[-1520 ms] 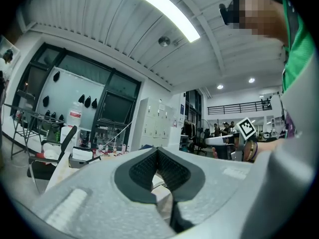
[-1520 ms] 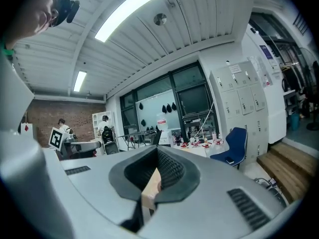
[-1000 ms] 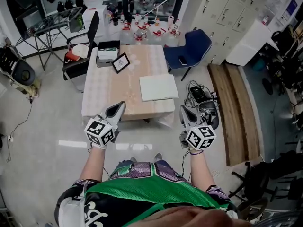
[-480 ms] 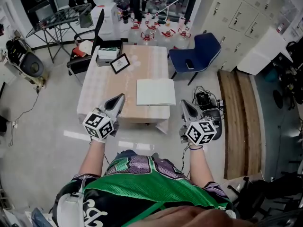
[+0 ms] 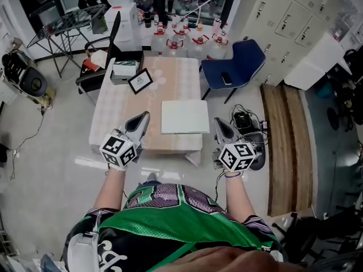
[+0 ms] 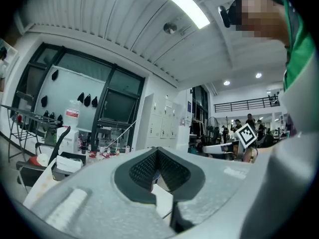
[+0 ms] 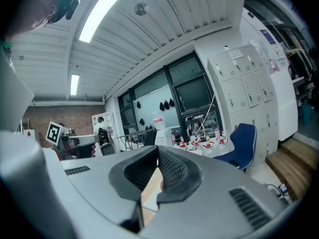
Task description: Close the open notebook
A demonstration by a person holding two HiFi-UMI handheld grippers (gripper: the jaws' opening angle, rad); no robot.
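Note:
A white notebook [image 5: 185, 117] lies flat on the near right part of the light wooden table [image 5: 122, 123]; I cannot tell from here whether it is open. My left gripper [image 5: 144, 118] is at the table's near edge, left of the notebook, jaws shut and empty. My right gripper [image 5: 219, 124] hangs just off the table's near right corner, beside the notebook, also shut with nothing in it. Neither touches the notebook. In the left gripper view the left gripper [image 6: 157, 152] has its pads together, with a white sliver of the notebook [image 6: 163, 203] below. The right gripper [image 7: 158, 151] looks the same in its own view.
A framed picture [image 5: 140, 80] and a black box [image 5: 126, 68] sit at the table's far left. A blue chair [image 5: 235, 61] stands at the far right, a black chair [image 5: 108, 44] at the far left. Bottles [image 5: 187, 41] stand behind; cables [image 5: 247, 123] lie on the floor to the right.
Both grippers have come forward to the table's near edge, and the table and notebook now sit closer under them. The jaws have stayed shut.

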